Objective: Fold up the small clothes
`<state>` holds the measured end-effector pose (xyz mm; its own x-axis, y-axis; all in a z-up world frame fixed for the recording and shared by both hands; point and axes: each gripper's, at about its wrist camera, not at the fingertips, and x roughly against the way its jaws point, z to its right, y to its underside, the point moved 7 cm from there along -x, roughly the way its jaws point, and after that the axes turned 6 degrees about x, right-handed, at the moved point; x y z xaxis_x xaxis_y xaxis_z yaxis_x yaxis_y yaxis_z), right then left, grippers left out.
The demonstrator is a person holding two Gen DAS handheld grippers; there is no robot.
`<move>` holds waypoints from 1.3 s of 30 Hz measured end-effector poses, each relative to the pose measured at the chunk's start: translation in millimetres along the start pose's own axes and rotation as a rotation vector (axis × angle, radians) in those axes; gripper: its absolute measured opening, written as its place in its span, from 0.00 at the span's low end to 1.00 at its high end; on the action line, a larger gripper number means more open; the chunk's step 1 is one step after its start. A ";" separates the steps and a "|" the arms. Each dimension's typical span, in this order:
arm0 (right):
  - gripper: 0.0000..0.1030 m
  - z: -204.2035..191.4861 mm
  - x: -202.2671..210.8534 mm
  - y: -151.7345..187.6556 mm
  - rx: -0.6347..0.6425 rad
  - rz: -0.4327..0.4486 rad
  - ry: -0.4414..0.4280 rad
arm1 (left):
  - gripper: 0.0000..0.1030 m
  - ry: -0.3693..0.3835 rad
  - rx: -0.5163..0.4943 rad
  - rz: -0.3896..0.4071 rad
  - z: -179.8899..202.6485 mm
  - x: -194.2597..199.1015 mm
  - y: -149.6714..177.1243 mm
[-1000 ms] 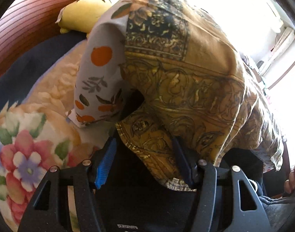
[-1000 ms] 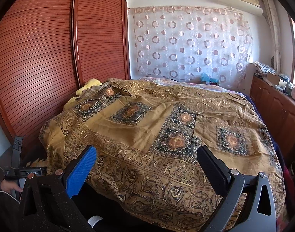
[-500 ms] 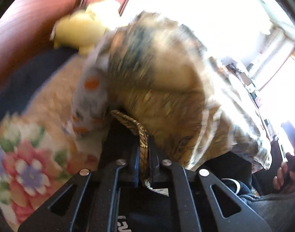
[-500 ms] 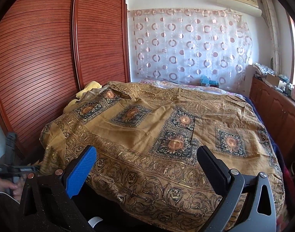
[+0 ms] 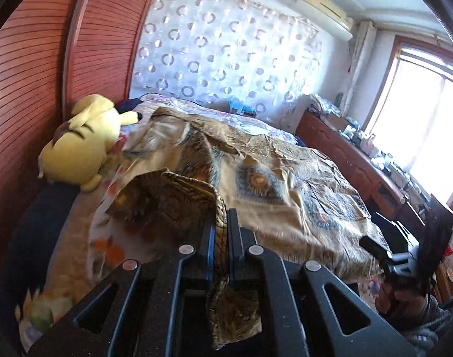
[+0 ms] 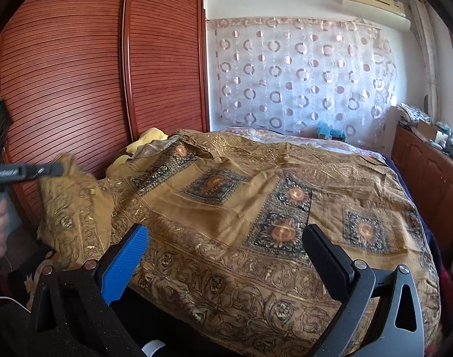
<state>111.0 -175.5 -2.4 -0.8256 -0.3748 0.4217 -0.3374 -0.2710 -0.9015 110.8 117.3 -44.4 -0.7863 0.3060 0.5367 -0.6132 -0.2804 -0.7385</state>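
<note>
A large golden-brown patterned cloth (image 6: pixel 256 196) with dark floral squares lies spread over the bed. My left gripper (image 5: pixel 221 223) is shut on the cloth's near left corner (image 5: pixel 179 196) and lifts it off the bed; the corner hangs between the fingers. That gripper also shows at the left edge of the right wrist view (image 6: pixel 52 169), with the raised corner below it. My right gripper (image 6: pixel 226 244) is open and empty, held above the cloth's near edge. It shows in the left wrist view (image 5: pixel 384 238) at the far right.
A yellow plush toy (image 5: pixel 80 145) lies at the bed's left side by the red-brown slatted wardrobe (image 6: pixel 92 74). A white orange-print sheet (image 5: pixel 107 238) lies under the lifted corner. A wooden cabinet (image 5: pixel 360 166) runs along the right. A circle-patterned curtain (image 6: pixel 300 74) hangs behind.
My left gripper closed on the cloth's corner and lifted it up, so the view swung up over the bed. My right gripper stayed open and nearly still.
</note>
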 end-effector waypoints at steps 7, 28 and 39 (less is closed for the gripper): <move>1.00 5.3 -18.0 -2.7 0.019 -0.020 0.005 | 0.07 -0.010 -0.069 -0.023 9.0 -68.6 -32.4; 0.98 -51.8 -83.1 -11.1 0.019 -0.145 -0.304 | 0.74 -0.052 -0.188 -0.042 14.0 -74.2 -73.4; 0.94 -16.9 -135.0 -39.9 0.063 -0.206 -0.239 | 0.74 -0.113 -0.138 -0.130 -49.1 -98.8 -51.8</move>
<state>228.3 -99.2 -24.9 -0.6111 -0.5021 0.6120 -0.4514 -0.4140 -0.7904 224.0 146.3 -79.3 -0.7097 0.2258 0.6674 -0.6998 -0.1160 -0.7049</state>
